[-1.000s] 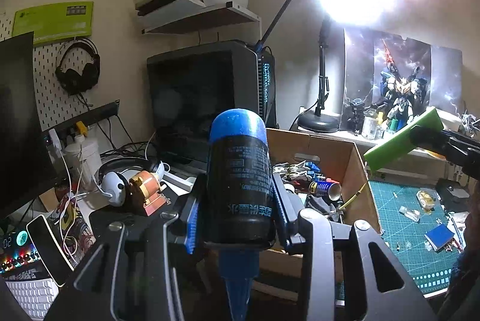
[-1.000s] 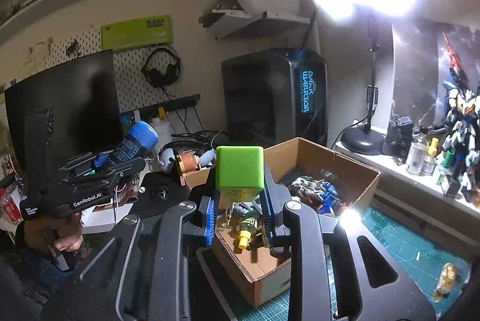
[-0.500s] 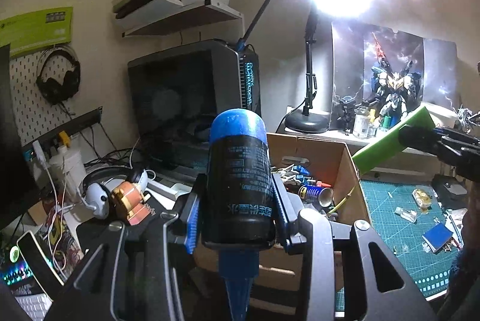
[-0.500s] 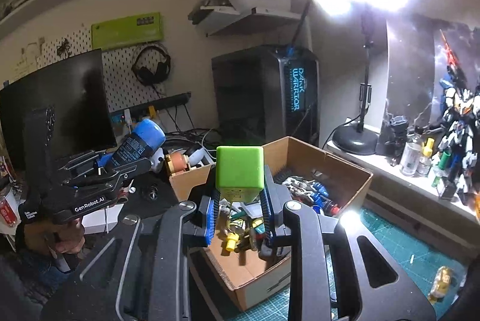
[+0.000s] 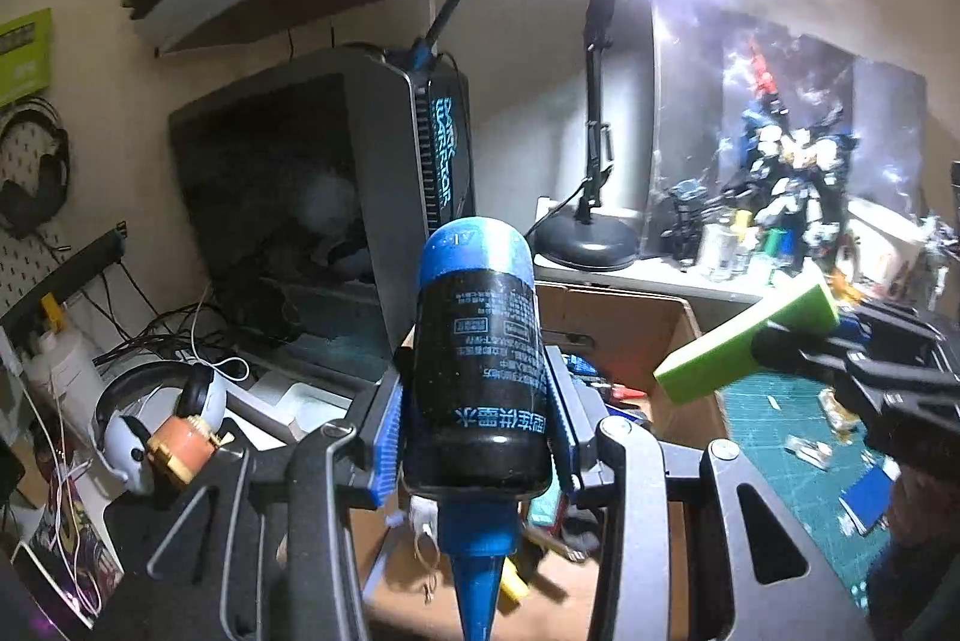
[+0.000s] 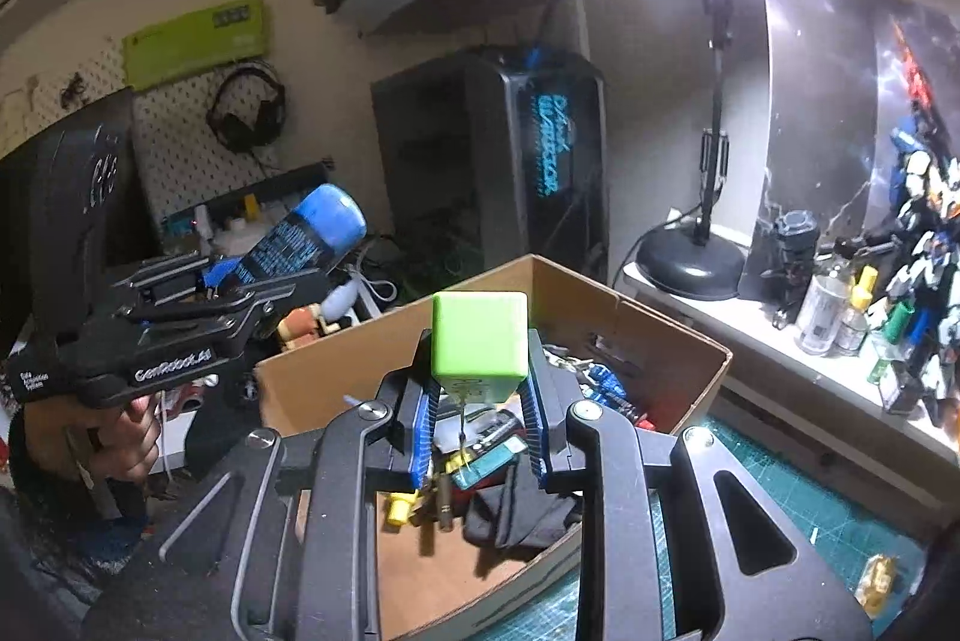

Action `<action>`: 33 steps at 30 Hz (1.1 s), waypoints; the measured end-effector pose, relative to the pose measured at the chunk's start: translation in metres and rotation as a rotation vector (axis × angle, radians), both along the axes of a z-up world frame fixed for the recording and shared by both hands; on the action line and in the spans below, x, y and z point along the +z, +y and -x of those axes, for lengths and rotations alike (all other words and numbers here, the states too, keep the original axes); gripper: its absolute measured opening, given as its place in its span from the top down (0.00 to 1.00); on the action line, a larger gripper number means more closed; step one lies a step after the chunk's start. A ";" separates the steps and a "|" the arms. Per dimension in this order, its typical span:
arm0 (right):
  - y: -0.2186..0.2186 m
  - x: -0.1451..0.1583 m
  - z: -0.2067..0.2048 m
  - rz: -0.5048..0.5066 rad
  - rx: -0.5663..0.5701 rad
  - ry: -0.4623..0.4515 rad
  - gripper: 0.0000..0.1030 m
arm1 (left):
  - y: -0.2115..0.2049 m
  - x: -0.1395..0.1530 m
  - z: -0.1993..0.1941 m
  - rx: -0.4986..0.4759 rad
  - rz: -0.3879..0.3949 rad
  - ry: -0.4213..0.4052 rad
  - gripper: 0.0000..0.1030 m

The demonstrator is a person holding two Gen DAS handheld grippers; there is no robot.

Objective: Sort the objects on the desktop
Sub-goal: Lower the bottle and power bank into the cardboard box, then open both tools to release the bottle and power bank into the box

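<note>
My left gripper (image 5: pixel 477 419) is shut on a black bottle with a blue cap (image 5: pixel 477 371), held upright above the near edge of an open cardboard box (image 5: pixel 624 323). My right gripper (image 6: pixel 477 419) is shut on a green box (image 6: pixel 480 335), held over the same cardboard box (image 6: pixel 660 335), which holds several small items. The right gripper with the green box (image 5: pixel 744 347) shows at the right of the left wrist view. The left gripper with the bottle (image 6: pixel 300 239) shows at the left of the right wrist view.
A black PC tower (image 5: pixel 336 197) stands behind the box. A desk lamp (image 6: pixel 690 257) and model figures (image 6: pixel 912 221) line the shelf at right. A green cutting mat (image 5: pixel 798 449) lies right of the box. Headphones and cables (image 5: pixel 150 401) clutter the left.
Both grippers have moved forward and closer over the cardboard box, still holding their objects. The box looks larger and nearer in both views.
</note>
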State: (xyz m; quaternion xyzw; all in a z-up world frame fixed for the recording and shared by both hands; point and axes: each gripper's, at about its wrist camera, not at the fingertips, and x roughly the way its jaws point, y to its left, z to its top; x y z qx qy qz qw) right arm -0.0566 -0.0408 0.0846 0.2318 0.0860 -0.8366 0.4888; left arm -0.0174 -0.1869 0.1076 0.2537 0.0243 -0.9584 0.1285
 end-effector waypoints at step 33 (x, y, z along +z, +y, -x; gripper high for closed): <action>-0.061 -0.079 0.102 -0.200 -0.049 -0.201 0.77 | -0.027 -0.091 0.141 -0.011 -0.009 -0.481 0.60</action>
